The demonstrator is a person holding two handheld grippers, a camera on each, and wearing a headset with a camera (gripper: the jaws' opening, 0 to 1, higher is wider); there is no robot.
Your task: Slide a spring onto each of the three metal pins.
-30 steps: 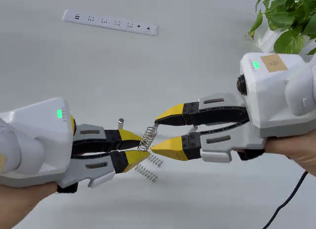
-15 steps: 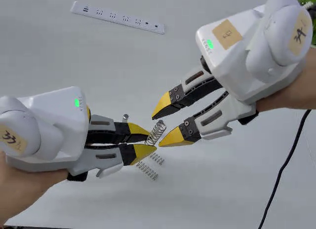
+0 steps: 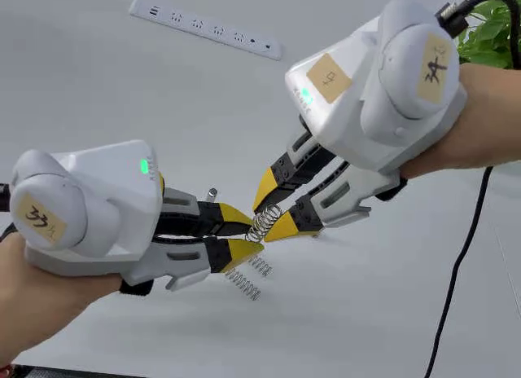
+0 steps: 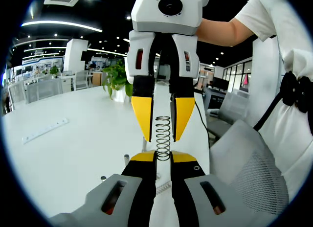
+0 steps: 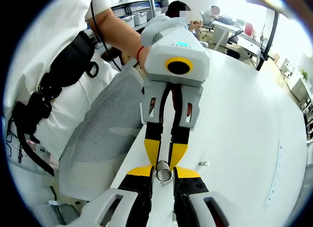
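Left gripper (image 3: 254,235): pinched almost shut on one end of the spring (image 3: 260,225), with just a thin slit between the yellow tips in the left gripper view and the spring (image 4: 163,134) standing straight out from between them. Comes in from the left in the head view, low over the white table (image 3: 122,109).

Right gripper (image 3: 265,221): reaches down from the upper right, tip to tip with the left one. Partly open, with one yellow jaw on either side of the spring's free end, parted a shade wider than the coil. Touching it or not — cannot tell. In the right gripper view, the same spring (image 5: 164,172) seen end-on between the near tips, with the left gripper (image 5: 165,161) pointing straight back from beyond.

Spring held clear of the table, on no pin. Below the tips, a loose spring (image 3: 259,266) lying flat, and a second loose spring (image 3: 242,283) just beside it. A metal pin (image 3: 212,195) upright and bare just beside the left gripper's jaws. In the left gripper view, the same metal pin (image 4: 126,158) left of the jaws, with a second pin (image 4: 102,178) near it, also bare.

Farther back, a white power strip (image 3: 203,28) and, at the far right, a potted plant (image 3: 488,40). A black cable (image 3: 464,256) hanging down beside the right hand.
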